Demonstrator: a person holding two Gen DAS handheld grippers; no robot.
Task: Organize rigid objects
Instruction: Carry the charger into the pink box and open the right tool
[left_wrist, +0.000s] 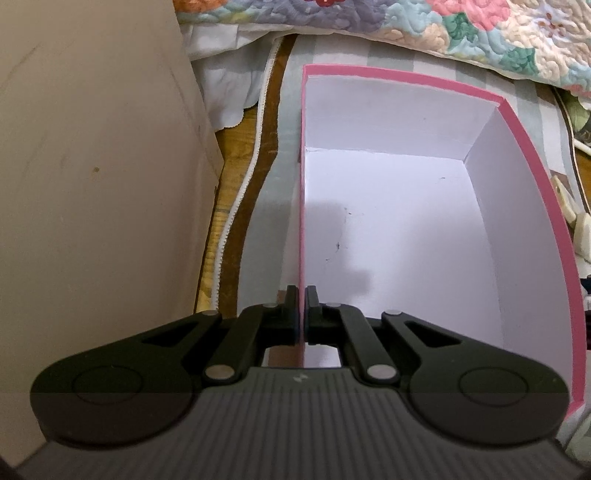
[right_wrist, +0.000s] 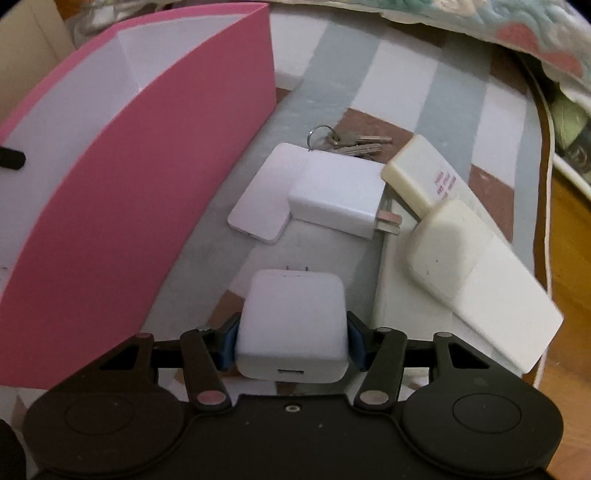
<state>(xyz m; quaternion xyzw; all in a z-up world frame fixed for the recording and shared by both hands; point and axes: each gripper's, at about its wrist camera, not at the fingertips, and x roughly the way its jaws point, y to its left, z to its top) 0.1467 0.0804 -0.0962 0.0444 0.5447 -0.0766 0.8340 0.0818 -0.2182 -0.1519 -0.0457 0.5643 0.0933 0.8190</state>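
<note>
A pink box (left_wrist: 406, 110) with a white, empty inside stands on the striped sheet. My left gripper (left_wrist: 303, 295) is shut on the box's left wall, one finger outside and one inside. In the right wrist view the box's pink outer wall (right_wrist: 147, 184) rises at the left. There my right gripper (right_wrist: 291, 332) is shut on a white cube charger (right_wrist: 291, 314), prongs pointing away, just above the sheet. Beyond it lie a flat white power bank (right_wrist: 258, 199), a white charger (right_wrist: 340, 195) with prongs, a bunch of keys (right_wrist: 347, 142), a cream box (right_wrist: 421, 173) and a cream adapter (right_wrist: 443, 247).
A flowered quilt (left_wrist: 443, 29) is bunched along the far edge. A beige panel (left_wrist: 92, 184) fills the left side, with a wooden strip (left_wrist: 229, 184) beside it. A long white slab (right_wrist: 509, 314) lies under the cream adapter, near the sheet's right edge.
</note>
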